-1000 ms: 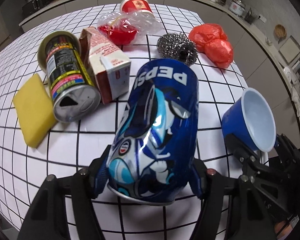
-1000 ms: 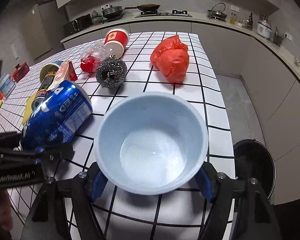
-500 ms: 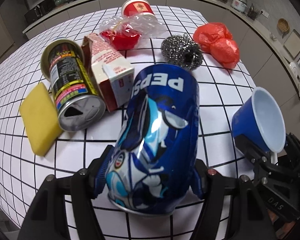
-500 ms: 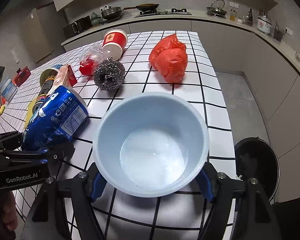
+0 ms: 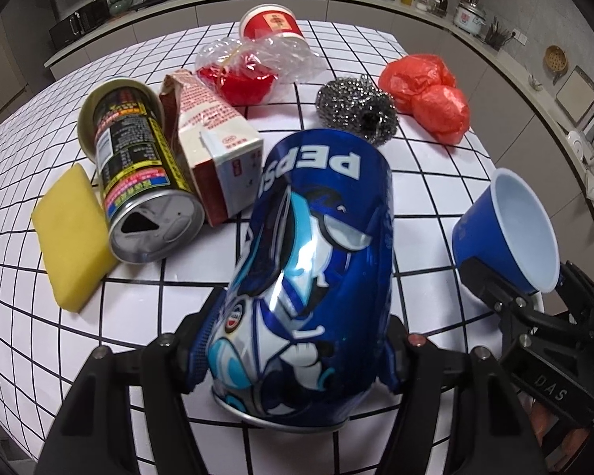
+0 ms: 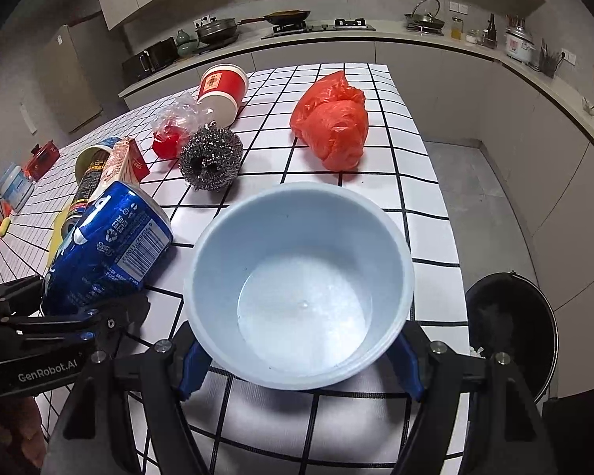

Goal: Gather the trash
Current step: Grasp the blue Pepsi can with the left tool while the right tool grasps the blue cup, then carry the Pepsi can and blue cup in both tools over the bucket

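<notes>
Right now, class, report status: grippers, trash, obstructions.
Left hand-held gripper shut on Pepsi can. Right hand-held gripper shut on blue cup. Black bin beside table, path open.

The left gripper's [image 5: 297, 352] jaws close slightly further on the dented Pepsi can [image 5: 316, 277]; nothing else shifts noticeably.

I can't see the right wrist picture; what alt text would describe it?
The right claw grips a pale blue cup over a tiled table. At left, the left claw holds a Pepsi can; a black bin stands lower right.
</notes>
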`<state>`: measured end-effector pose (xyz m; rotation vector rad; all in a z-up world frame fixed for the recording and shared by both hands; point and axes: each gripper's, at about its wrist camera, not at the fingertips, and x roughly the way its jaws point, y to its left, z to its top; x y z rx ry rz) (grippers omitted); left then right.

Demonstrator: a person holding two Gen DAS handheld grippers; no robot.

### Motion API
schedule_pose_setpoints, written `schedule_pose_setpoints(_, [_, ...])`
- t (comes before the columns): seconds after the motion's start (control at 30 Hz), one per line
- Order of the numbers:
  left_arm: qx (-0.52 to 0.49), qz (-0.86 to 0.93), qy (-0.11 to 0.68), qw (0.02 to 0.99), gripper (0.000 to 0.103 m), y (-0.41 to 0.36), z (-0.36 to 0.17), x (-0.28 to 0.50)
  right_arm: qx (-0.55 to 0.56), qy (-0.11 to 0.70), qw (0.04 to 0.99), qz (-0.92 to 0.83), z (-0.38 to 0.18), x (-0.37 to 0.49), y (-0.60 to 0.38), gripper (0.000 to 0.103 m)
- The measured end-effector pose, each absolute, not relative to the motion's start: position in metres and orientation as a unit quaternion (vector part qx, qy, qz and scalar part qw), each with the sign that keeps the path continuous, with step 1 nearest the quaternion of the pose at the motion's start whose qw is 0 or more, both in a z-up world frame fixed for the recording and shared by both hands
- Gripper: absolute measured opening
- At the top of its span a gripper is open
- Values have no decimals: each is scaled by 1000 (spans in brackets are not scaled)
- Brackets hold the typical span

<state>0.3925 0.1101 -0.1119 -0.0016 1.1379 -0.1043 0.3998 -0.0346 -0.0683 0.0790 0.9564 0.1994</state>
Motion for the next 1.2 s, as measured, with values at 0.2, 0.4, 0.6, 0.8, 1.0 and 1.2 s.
schedule_pose_setpoints(0.2, [-11, -47, 530, 847, 66, 116, -108, 376, 37, 452, 886, 100, -64, 395, -36, 76])
schedule_pose_setpoints(0.4, [-18, -42, 514, 856, 66, 120, -101, 361, 33, 446, 888, 108, -60, 387, -39, 76])
schedule_pose_setpoints(0.6, [-24, -50, 501, 864, 66, 117, -84, 340, 33, 436, 893, 108, -52, 374, -45, 76])
schedule_pose_setpoints(0.8, [-15, -113, 495, 861, 66, 90, -73, 334, 62, 423, 902, 55, -40, 350, -76, 76])
schedule_pose_setpoints(1.0, [2, -181, 489, 853, 66, 34, -64, 331, 77, 416, 906, -12, -32, 322, -128, 76])
schedule_pose_setpoints(1.2, [4, -217, 492, 843, 66, -40, -55, 329, 93, 420, 901, -56, -40, 309, -210, 76])
